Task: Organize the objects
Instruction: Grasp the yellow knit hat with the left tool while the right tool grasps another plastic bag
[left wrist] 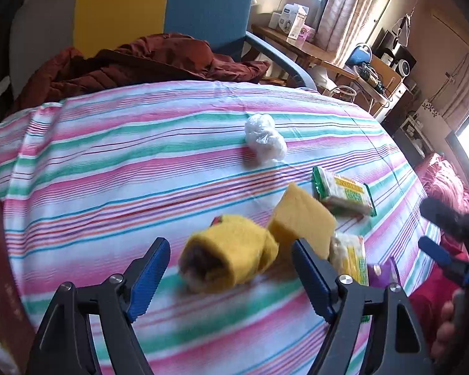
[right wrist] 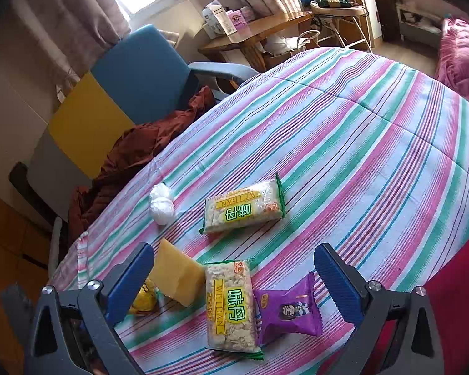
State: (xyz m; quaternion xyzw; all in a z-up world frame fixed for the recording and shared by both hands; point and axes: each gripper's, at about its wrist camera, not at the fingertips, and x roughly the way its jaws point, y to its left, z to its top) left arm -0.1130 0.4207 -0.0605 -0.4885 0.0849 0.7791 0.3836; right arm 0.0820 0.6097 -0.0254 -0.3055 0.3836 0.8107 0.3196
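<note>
Hovering over the striped bedspread (right wrist: 344,131), the left hand-held gripper (left wrist: 231,281) has its blue jaws spread wide, nothing pressed between them; a rolled yellow cloth (left wrist: 231,254), blurred, lies on the bedspread in the gap. Take the yellow sponge block (right wrist: 176,276) as our marker. Just beside it, toward the right hand-held gripper (right wrist: 234,284), lies a green-edged cracker pack (right wrist: 231,306) with a yellow band reading "WEIDAN" and large Chinese characters on a green patch. Touching that pack's far side from the sponge is a purple snack packet (right wrist: 289,309) with a small cartoon figure; its writing is too small to read. Beyond the sponge, further up the bedspread, sits a second WEIDAN pack (right wrist: 244,207), same label, lying upside down to the right wrist view. Near it, off to the sponge's upper left in that view, is a white crumpled plastic bundle (right wrist: 162,204). The right hand-held gripper is also wide apart, empty, with the near cracker pack and purple packet lying between its jaws. Past the bedspread's edge a rust-red jacket (left wrist: 140,62) lies on a blue and yellow chair (left wrist: 159,6).
</note>
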